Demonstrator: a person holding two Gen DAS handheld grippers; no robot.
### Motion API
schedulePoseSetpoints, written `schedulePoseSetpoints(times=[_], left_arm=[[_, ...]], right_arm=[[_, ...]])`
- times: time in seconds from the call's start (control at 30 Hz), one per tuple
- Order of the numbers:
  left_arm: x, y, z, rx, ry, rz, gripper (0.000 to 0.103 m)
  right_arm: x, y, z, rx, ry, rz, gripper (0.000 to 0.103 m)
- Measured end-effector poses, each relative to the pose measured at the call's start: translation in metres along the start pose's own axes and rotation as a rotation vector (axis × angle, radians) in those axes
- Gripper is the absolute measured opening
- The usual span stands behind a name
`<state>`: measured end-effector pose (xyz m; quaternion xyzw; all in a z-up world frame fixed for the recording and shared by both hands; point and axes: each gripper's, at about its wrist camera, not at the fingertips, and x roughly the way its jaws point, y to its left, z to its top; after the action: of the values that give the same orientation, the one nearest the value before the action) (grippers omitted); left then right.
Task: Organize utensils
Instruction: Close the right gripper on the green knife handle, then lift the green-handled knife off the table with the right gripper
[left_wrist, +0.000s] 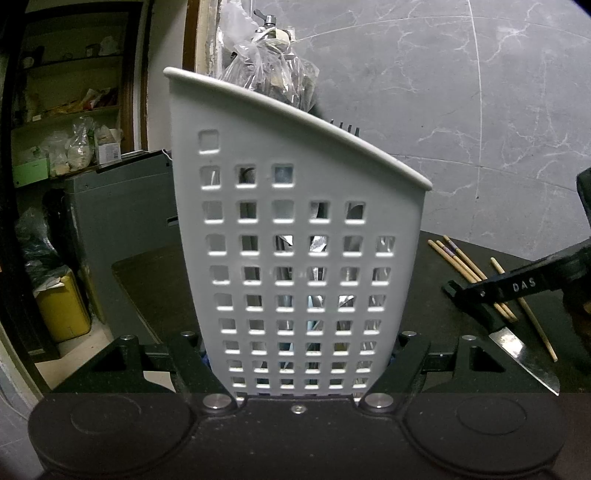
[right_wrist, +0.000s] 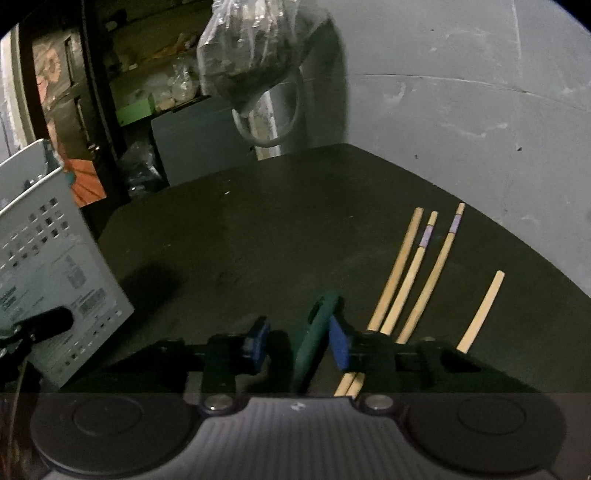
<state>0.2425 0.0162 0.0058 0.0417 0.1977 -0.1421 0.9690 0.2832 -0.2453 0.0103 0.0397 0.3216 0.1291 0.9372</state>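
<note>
On the dark bench (right_wrist: 258, 240), your left hand-held gripper (left_wrist: 299, 369) clamps the white utensil holder (left_wrist: 295, 229) while your right hand-held gripper (right_wrist: 301, 343) brackets the knife's green handle (right_wrist: 314, 332), pads not yet pressing both sides.
</note>
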Motion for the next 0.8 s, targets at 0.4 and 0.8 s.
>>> schedulePoseSetpoints(times=[0.4, 0.8], left_arm=[[0.001, 0.0, 0.0, 0.0, 0.0, -0.003, 0.076], [0.001, 0.0, 0.0, -0.001, -0.001, -0.005, 0.076]], right_arm=[[-0.015, 0.02, -0.009, -0.087, 0.042, 0.014, 0.031], [-0.01, 0.02, -0.004, -0.099, 0.068, -0.011, 0.029]])
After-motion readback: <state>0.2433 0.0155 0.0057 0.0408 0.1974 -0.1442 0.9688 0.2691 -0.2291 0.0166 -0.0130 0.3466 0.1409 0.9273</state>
